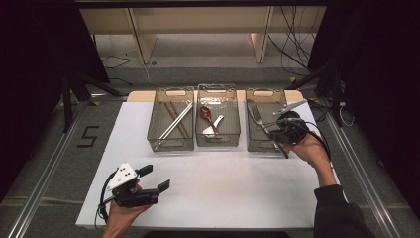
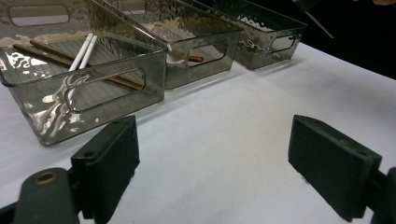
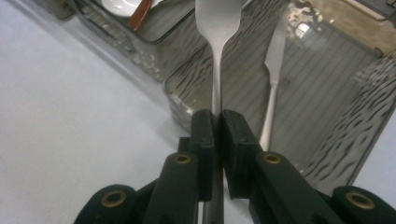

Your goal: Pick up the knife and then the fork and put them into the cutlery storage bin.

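1. White and matte, the table [image 1: 213, 193] carries three smoky clear plastic bins in a row along its far edge; the wide near half lies bare.
2. The right bin [image 1: 257, 141], with ribbed floor and wavy walls, sits near the far right corner. A second metal utensil [image 3: 273, 79] lies inside it.
3. The middle bin [image 1: 218, 140] holds a dark red spoon [image 1: 206, 114]; the left bin [image 1: 171, 144] holds brown and white chopsticks [image 2: 83, 51].
4. The right gripper [image 3: 215, 123] hovers at the right bin's near edge, its black jaws pinched tight on the slim handle of a silver fork [image 3: 217, 28]. The fork runs straight out from the jaws, its head over the bin.
5. The left gripper [image 1: 153, 178] rests near the table's near left corner, jaws spread wide with nothing between them, open surface ahead.
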Available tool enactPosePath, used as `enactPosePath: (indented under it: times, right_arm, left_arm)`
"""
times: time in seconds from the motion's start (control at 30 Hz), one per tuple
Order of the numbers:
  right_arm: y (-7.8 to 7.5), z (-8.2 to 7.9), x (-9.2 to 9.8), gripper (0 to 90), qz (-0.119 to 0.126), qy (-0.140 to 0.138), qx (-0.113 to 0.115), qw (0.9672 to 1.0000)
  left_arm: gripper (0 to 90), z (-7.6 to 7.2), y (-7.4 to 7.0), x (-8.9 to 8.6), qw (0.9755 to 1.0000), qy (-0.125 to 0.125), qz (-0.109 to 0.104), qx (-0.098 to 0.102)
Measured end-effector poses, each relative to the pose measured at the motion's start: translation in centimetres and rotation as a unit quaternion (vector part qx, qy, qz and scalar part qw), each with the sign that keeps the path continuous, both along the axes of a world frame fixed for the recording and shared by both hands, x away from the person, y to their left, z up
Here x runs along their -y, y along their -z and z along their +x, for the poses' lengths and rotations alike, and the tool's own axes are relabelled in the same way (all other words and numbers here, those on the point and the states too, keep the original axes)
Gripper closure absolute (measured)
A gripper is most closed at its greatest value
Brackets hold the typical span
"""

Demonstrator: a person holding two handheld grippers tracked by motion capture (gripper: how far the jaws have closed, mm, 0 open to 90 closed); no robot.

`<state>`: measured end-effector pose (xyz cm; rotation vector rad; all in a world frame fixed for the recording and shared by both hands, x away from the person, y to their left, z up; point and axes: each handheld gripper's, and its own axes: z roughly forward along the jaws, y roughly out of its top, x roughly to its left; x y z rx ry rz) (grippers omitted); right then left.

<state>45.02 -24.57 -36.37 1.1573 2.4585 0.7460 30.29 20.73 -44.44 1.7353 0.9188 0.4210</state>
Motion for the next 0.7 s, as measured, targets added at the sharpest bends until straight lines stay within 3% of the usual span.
enactPosePath:
  times: [0.4,0.7]
  right_arm:
    - [-1.1,3.5,-0.2,84.2,-0.009,0.017,0.014,0.9997]
    - [-1.3,5.1,-0.4,84.2,-0.018,0.030,0.018,0.9992]
  left_arm:
    - [15.9,0.0,0.0,0.0,1.0000,0.001,0.000,0.000]
    - [15.9,0.0,0.0,0.0,1.0000,0.001,0.000,0.000]
